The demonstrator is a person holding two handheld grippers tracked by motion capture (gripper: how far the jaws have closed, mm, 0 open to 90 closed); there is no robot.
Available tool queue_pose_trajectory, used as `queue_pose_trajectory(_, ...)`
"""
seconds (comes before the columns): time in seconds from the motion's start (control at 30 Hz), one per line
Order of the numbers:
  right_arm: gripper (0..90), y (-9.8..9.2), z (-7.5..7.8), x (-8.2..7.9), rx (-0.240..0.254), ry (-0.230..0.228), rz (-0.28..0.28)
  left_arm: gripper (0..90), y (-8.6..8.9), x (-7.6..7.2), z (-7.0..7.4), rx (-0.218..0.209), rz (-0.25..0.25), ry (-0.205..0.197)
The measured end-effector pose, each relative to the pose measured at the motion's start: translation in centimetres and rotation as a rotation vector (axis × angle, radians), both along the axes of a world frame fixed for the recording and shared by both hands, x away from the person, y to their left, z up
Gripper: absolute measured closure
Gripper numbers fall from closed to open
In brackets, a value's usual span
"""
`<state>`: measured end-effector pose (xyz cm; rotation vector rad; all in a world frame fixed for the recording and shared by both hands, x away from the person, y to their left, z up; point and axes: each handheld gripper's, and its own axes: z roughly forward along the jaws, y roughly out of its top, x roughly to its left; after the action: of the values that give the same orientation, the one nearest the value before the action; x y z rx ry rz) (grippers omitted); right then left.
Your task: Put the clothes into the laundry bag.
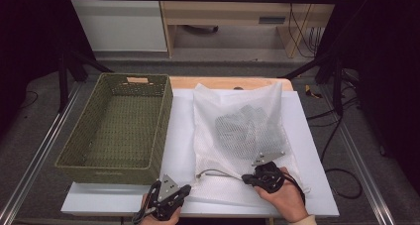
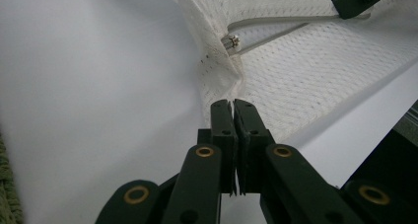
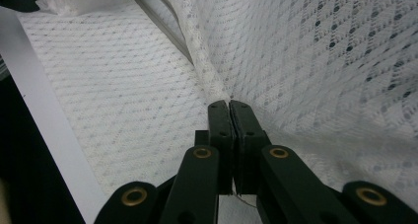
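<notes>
I hold my left gripper (image 1: 186, 189) at the near edge of the white table (image 1: 181, 136) with its jaws pressed together, and it seems they pinch the corner hem of the white mesh bag (image 1: 233, 131), probably to keep this corner from sliding. My right gripper (image 1: 246, 179) is also closed, on the bag's edge near the drawstring cord (image 1: 215, 172). The bag lies flat in the middle of the table with a grey folded cloth (image 1: 242, 128) inside, while the green woven basket (image 1: 118, 128) beside it has nothing in it.
</notes>
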<state>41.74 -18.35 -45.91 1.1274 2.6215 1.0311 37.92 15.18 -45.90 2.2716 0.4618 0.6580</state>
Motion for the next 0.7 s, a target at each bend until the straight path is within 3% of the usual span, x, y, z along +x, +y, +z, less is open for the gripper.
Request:
queue_pose_trajectory(0.13,88.3,0.30,-0.32,0.01,-0.029,-0.017,0.013,88.3,-0.03,0.17,-0.13,0.020,-0.006,-0.005)
queue_pose_trajectory(0.5,86.3,0.76,-0.59,-0.13,-0.051,-0.031,0.023,87.4,-0.20,0.25,-0.46,0.043,-0.006,-0.008)
queue_pose_trajectory(0.7,81.9,0.85,-0.74,-0.15,-0.065,-0.043,0.031,80.6,-0.03,0.32,-0.45,0.041,0.003,-0.015)
